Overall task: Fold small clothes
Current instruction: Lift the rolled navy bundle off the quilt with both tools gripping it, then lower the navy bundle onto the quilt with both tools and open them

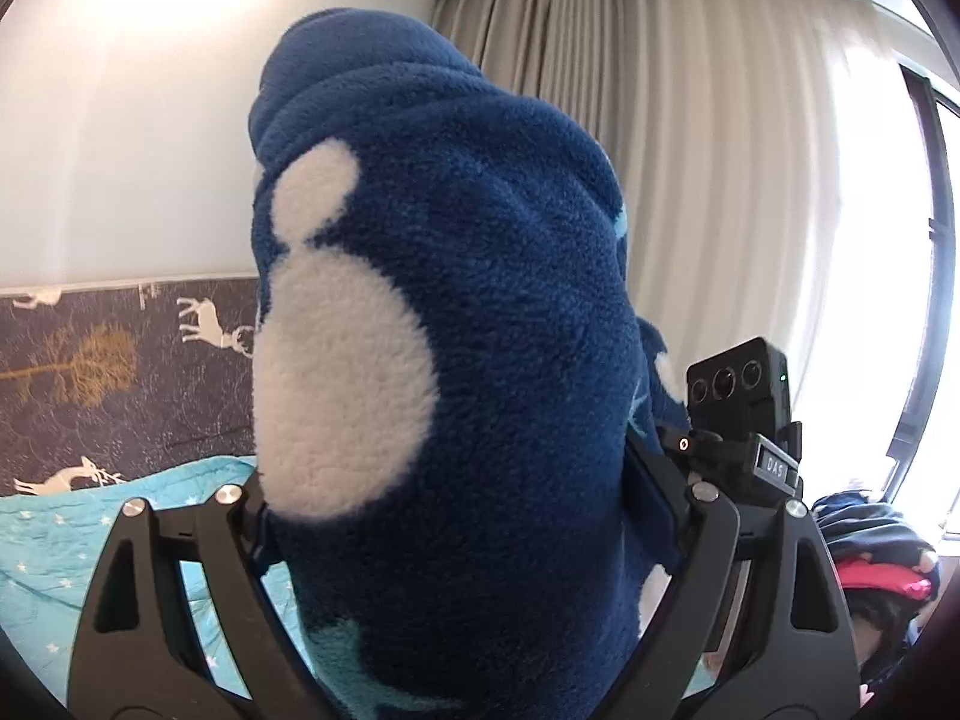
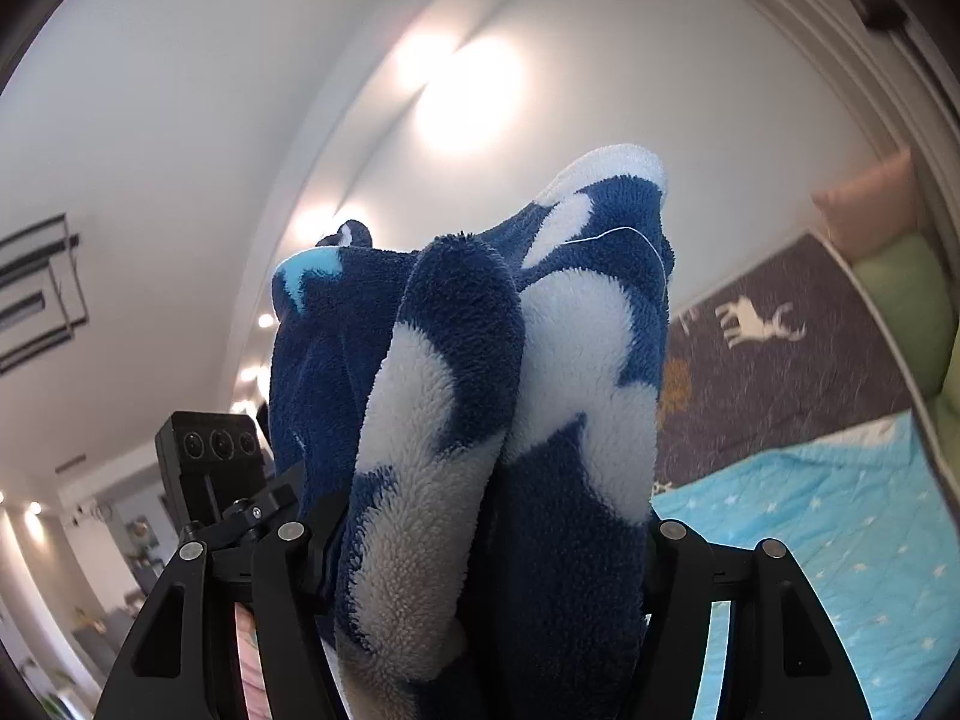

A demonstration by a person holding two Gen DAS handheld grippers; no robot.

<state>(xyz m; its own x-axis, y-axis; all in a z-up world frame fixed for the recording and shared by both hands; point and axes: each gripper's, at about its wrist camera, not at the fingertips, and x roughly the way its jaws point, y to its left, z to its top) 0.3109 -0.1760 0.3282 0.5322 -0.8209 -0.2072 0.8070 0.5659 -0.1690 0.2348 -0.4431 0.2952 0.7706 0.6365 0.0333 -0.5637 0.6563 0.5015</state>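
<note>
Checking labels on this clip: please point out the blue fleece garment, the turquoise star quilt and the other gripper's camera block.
blue fleece garment [image 1: 480, 300], left wrist view, dark blue pile.
turquoise star quilt [image 2: 810, 540], right wrist view, bare quilted surface.
camera block [image 1: 735, 387], left wrist view, lens face.

The thick dark-blue fleece garment with white patches [image 1: 480, 330] fills the middle of the left wrist view, hiding the fingertips of the left gripper [image 1: 456, 480] and much of the turquoise star-printed quilt [image 1: 54, 540] behind it; its lower end runs off the bottom edge. In the right wrist view the same fleece covers the fingertips of the right gripper [image 2: 486, 516]. Right of the fleece, a heap of dark and red clothes [image 1: 876, 564] is cut by the lens rim.
</note>
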